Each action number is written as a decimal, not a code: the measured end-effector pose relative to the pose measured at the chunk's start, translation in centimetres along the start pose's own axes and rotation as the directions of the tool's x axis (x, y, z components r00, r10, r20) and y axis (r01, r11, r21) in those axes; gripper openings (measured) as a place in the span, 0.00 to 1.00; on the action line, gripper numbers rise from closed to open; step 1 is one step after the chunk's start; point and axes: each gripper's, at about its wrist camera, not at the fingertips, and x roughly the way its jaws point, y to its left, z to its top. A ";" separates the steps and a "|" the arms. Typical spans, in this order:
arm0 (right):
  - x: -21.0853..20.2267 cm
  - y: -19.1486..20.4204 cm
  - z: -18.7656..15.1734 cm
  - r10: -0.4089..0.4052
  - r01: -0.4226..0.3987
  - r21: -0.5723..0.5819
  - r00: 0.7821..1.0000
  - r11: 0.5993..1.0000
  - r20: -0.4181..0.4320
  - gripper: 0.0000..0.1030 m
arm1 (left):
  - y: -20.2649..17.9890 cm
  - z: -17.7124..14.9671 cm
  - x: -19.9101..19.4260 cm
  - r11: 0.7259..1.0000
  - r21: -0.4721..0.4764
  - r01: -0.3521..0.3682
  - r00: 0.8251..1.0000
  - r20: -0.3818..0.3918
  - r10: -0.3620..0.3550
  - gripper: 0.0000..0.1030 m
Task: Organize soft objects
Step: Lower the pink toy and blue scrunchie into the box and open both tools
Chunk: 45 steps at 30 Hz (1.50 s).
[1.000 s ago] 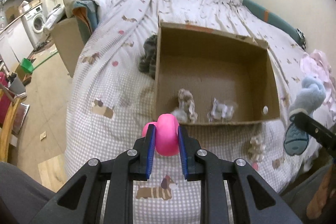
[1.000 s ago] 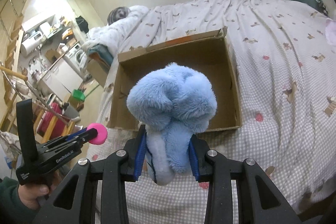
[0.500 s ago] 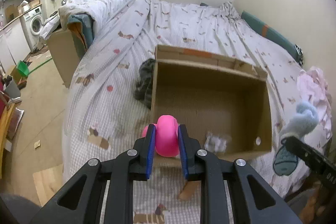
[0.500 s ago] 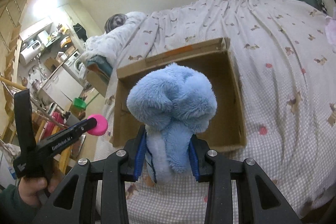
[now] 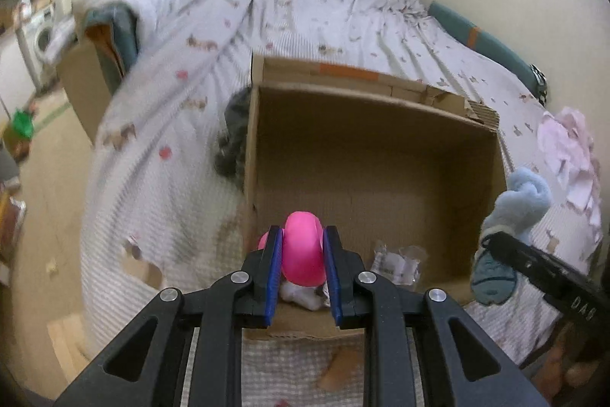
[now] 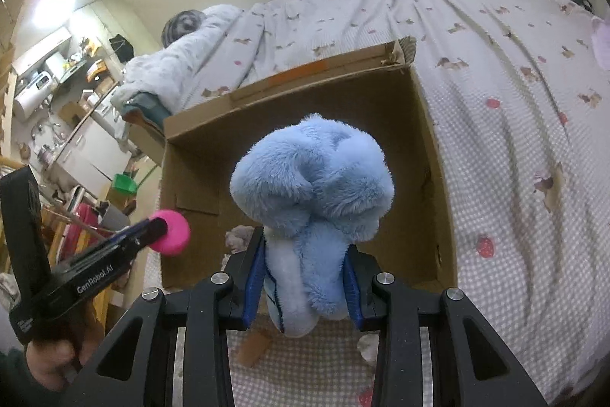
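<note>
The left tongs (image 5: 303, 256) are pinching a pink soft toy (image 5: 304, 248) between their blue pads, and they are hanging just above the near left corner of the open cardboard box (image 5: 381, 124). The box is standing on a bed (image 5: 164, 124) that is covered with a checked sheet with small dog prints. In the right wrist view the same tongs (image 6: 167, 227) are showing from the side, with the pink toy (image 6: 173, 233) sticking out at their tip beside the left wall of the box (image 6: 190, 178).

The right tongs (image 6: 305, 277) are squeezing a fluffy light blue plush toy (image 6: 312, 185) at its lower part, while the big round upper part is bulging above the pads. This toy is hanging over the near edge of the box. In the left wrist view it (image 5: 518, 205) is showing at the right side of the box, held by the black tongs (image 5: 492, 243).

Inside the box, on the bottom near the front wall, a small crumpled whitish thing (image 5: 398, 260) is lying, and another pale soft piece (image 5: 301, 294) is lying under the pink toy. A dark grey bundle of cloth (image 5: 232, 143) is lying on the bed, touching the left outer wall of the box. Some pale pink clothes (image 5: 572, 155) are lying on the bed, to the right of the box.
</note>
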 end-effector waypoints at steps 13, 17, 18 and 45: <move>3.4 0.4 -0.4 -0.033 0.030 -0.037 0.996 0.999 -0.086 0.39 | -1.4 0.2 2.7 0.999 0.052 0.005 0.999 -0.039 -0.003 0.19; 4.0 -0.1 -0.4 -0.035 0.034 -0.008 0.994 0.999 -0.102 0.41 | -1.0 0.3 2.9 1.000 0.022 0.015 0.999 -0.048 -0.014 0.19; 4.1 -0.2 -0.3 -0.040 0.040 -0.006 0.994 0.999 -0.102 0.41 | -1.1 0.3 2.9 1.000 0.021 0.018 0.999 -0.051 -0.016 0.19; 1.8 -0.1 0.3 -0.047 0.046 0.029 0.998 0.999 0.038 1.00 | -2.1 0.8 0.5 0.998 0.065 -0.005 0.999 0.052 0.001 0.72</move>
